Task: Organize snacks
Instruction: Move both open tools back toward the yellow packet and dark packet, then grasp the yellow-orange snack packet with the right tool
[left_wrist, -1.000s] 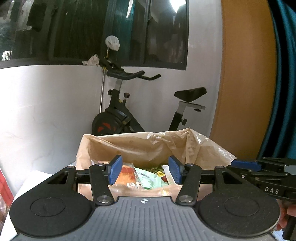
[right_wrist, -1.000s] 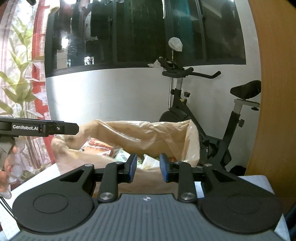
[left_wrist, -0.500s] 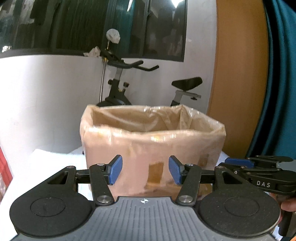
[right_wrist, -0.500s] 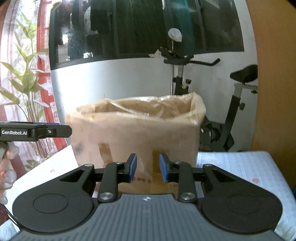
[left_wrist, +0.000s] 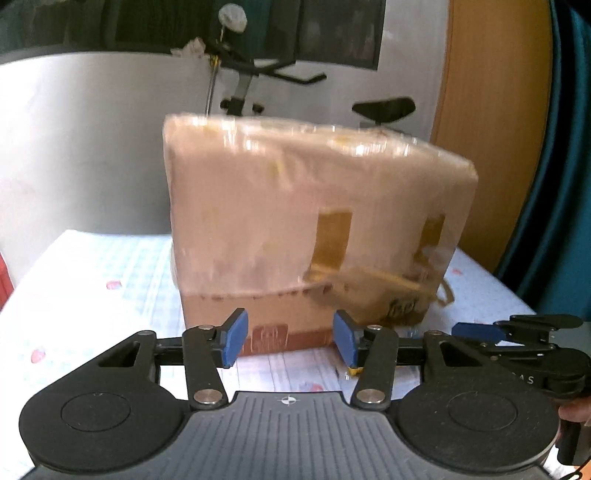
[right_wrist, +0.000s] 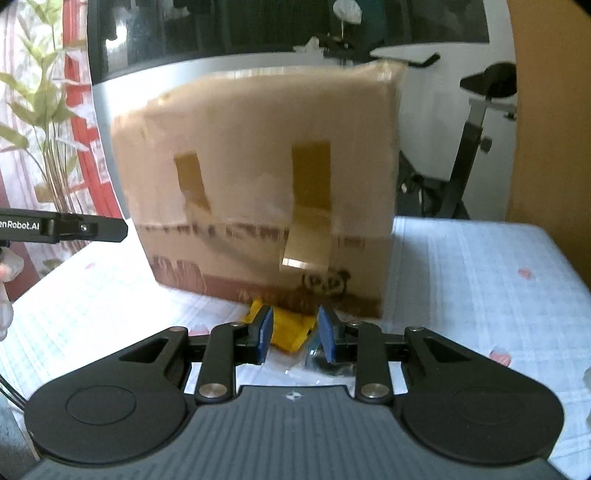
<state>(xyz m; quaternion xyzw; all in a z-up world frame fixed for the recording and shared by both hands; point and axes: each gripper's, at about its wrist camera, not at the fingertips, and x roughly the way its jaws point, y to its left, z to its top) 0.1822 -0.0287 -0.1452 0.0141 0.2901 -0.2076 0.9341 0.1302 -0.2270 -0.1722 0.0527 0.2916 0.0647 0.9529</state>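
Observation:
A cardboard box (left_wrist: 314, 221) lined with a clear plastic bag stands on the table; its inside is hidden. It also fills the right wrist view (right_wrist: 258, 177). My left gripper (left_wrist: 290, 341) is open and empty, low in front of the box's near side. My right gripper (right_wrist: 295, 334) is open, its blue pads either side of a yellow snack packet (right_wrist: 290, 328) lying on the table at the foot of the box. A dark-and-clear wrapper (right_wrist: 325, 363) lies beside the packet. The right gripper's side shows in the left wrist view (left_wrist: 517, 339).
The table has a pale checked cloth (right_wrist: 472, 280) with small red marks. An exercise bike (right_wrist: 476, 122) stands behind the table by a white wall. A plant (right_wrist: 40, 122) is at the left. A wooden panel (left_wrist: 491, 110) and a teal curtain (left_wrist: 561, 166) are at the right.
Both grippers dropped from above the box rim to table level in front of it. The snacks inside the box went out of sight. The yellow packet came into view between the right pads.

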